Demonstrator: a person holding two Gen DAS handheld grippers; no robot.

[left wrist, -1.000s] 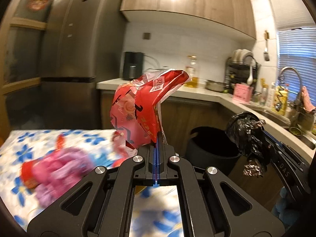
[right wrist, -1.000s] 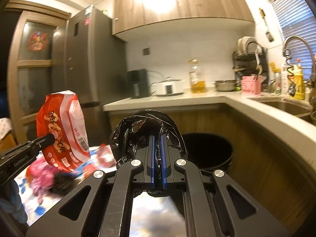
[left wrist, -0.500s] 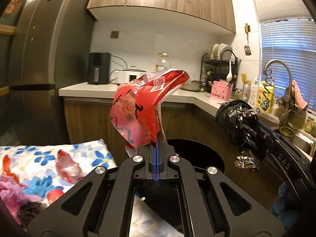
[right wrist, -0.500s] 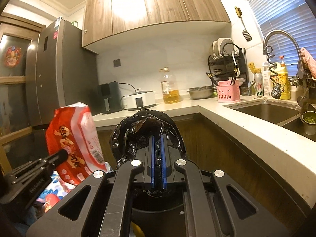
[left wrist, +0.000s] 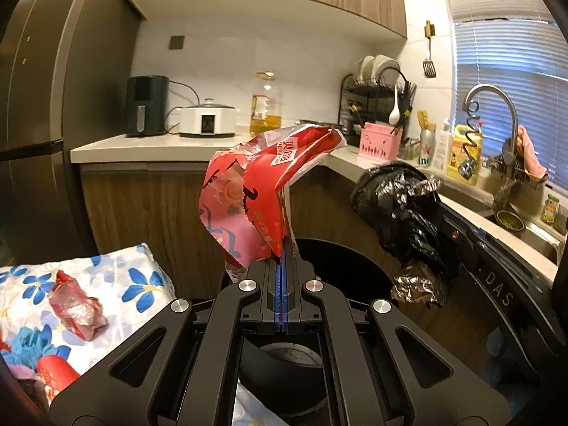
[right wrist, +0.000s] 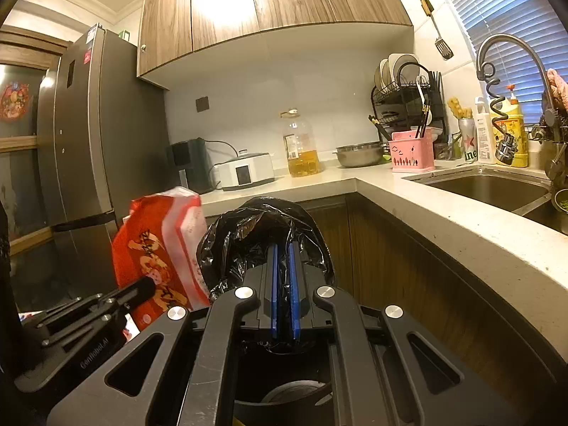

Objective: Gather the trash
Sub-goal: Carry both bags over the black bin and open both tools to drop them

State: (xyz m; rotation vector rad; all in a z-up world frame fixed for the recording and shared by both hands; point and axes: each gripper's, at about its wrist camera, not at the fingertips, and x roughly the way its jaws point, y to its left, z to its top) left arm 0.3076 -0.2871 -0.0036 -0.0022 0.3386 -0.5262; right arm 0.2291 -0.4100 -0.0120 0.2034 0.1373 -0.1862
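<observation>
Left gripper (left wrist: 283, 259) clamping red wrapper (left wrist: 262, 195), right gripper (right wrist: 283, 252) clamping black bag (right wrist: 262, 234)

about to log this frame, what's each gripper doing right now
Left gripper: jaws shut on the crumpled red and pink plastic snack bag.
Right gripper: jaws shut on the crumpled black plastic bag.

Crumpled red snack bag (left wrist: 262, 191) and black plastic wad (left wrist: 401, 206) above bin (left wrist: 340, 266).
</observation>
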